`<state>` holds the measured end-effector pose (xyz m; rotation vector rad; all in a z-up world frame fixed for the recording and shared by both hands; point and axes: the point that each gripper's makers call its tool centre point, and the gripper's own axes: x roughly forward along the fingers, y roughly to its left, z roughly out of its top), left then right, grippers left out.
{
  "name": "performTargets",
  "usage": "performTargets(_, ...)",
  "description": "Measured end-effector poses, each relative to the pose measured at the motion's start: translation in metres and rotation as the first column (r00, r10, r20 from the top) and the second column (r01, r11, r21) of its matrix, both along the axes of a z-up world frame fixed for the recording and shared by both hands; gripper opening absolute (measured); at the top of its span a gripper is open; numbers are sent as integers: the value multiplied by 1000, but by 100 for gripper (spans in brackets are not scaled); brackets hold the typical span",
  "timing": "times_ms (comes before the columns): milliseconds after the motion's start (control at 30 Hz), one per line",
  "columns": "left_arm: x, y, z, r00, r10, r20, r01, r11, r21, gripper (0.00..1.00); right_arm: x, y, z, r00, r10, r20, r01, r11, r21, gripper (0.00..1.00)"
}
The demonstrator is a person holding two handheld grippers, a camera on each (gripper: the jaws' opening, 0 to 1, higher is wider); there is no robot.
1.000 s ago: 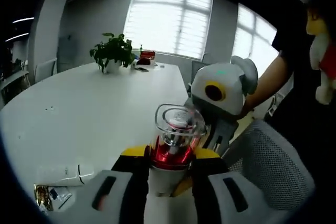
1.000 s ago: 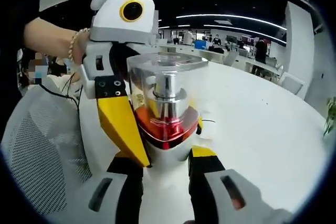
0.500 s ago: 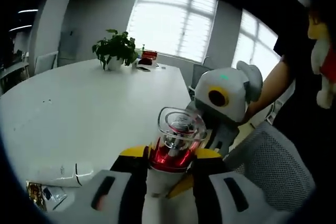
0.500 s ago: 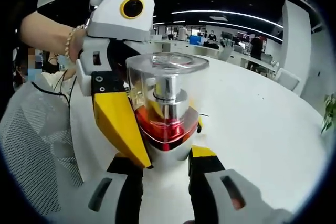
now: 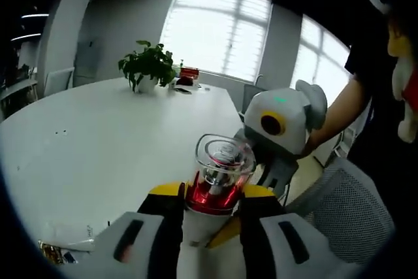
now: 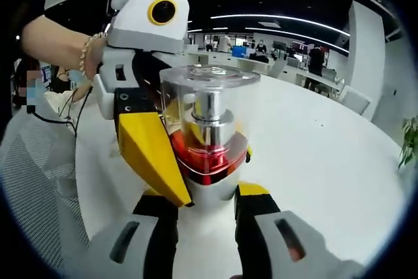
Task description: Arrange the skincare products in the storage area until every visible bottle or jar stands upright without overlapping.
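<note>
Currently, both of my tongs pinch one skincare bottle (image 5: pixel 217 181) from opposite sides, and it stands upright between them above the white table (image 5: pixel 98 142). The bottle has a clear cap, a silver pump stem inside the cap, a red band below it and a white body.

In the left gripper view, my left gripper (image 5: pixel 210 204) shows its two yellow-tipped jaws pressed against the white body just under the red band, one on each side. My right gripper (image 5: pixel 277 161) enters from the right, directly behind the bottle, and a person's forearm (image 5: pixel 333 112) leads back from it.

In the right gripper view, my right gripper (image 6: pixel 208 204) holds the same bottle (image 6: pixel 206 138) at its white base, jaws closed against it. My left gripper (image 6: pixel 147 142) comes in from the left; its yellow jaw lies flat against the bottle's side and covers part of the red band. A hand with a beaded bracelet (image 6: pixel 91 53) holds that gripper.

Around the work area: a potted plant (image 5: pixel 149 65) stands at the far end of the table, well apart from the bottle. A white packet (image 5: pixel 68 236) and a small printed wrapper (image 5: pixel 55 253) lie on the table near my left gripper's lower left. A grey mesh chair (image 5: pixel 343 210) stands just beside the table edge, under the forearm.
</note>
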<state>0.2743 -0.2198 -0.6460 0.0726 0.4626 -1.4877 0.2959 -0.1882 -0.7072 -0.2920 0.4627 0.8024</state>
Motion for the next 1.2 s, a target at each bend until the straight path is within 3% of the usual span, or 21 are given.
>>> performTargets(433,42,-20,2,1000,17,5,-16,999,-28,25,34,-24,1,1000,-21,11,21,1000,-7,33)
performTargets(767,52,-21,1,1000,28,8,-28,999,-23,25,48,-26,3,1000,-25,14,25,1000,3,33)
performTargets(1000,54,-18,0,999,46,-4,-46,999,-17,25,47,-25,5,999,-31,23,30,999,20,34)
performTargets(1200,54,-15,-1,998,59,4,-59,998,-2,32,45,-25,4,999,-50,2,50,998,29,36)
